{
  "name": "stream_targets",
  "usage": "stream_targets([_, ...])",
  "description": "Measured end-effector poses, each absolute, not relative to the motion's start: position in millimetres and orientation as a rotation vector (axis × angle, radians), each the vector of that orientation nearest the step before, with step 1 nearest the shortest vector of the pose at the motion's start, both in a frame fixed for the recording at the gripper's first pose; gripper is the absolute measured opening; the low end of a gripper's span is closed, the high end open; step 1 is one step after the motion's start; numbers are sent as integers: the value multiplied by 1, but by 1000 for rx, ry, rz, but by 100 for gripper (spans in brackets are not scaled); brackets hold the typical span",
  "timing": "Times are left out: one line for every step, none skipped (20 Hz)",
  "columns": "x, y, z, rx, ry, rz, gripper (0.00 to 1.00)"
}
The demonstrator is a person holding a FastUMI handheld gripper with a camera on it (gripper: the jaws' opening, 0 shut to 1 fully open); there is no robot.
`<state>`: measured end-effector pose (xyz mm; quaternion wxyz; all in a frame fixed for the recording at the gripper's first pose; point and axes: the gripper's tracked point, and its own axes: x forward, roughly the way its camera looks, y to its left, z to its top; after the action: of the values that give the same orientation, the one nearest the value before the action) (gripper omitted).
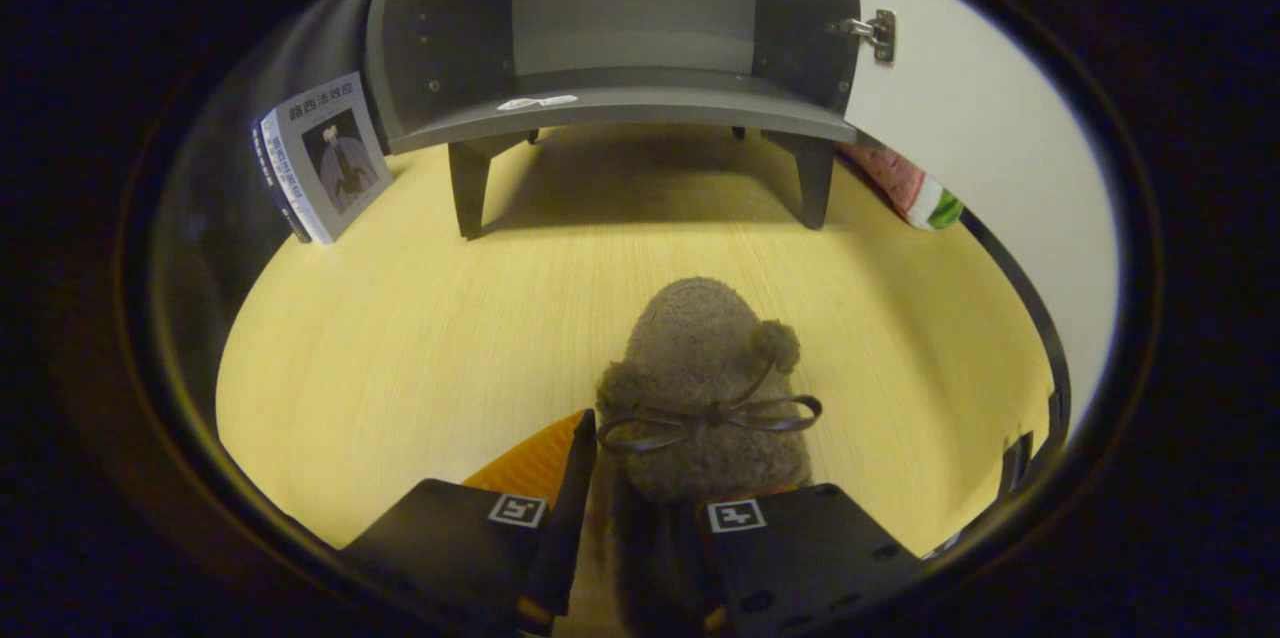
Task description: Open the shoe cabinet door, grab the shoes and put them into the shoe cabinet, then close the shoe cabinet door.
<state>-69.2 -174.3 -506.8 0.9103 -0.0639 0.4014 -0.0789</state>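
Pinching the fuzzy shoe (700, 388) by its heel, your fingers (640, 508) keep its toe aimed up-frame. Ahead, the shoe cabinet (620, 103) stands with its door (960, 108) swung open, ready for loading.

A pale yellow wood-grain surface (420, 338) fills the middle of the frame, evenly lit, with a soft shadow at the upper centre. At the upper left a book (322, 158) stands upright on it, its grey cover showing a dark figure. At the upper right a red, white and green object (915, 193) lies at the surface's edge, partly hidden. Behind the book, a dark wall (235, 108) rises at the far left.
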Motion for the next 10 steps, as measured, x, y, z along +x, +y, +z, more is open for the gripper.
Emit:
stream_targets([-68,-172,-506,-128,823,-167,30])
stream_targets([-69,-171,-509,-127,829,-165,23])
stream_targets([-69,-172,-509,-137,828,-163,24])
stream_targets([-69,-172,-509,-146,825,-161,25])
stream_targets([-73,-171,-507,-149,816,-163,24])
stream_targets([-67,-172,-507,-160,810,-166,20])
stream_targets([-69,-170,-511,-163,816,-160,15])
stream_targets([-71,-170,-505,-162,813,-160,16])
stream_targets([-71,-170,-507,-157,815,-158,16])
stream_targets([-71,-170,-508,-150,818,-156,16])
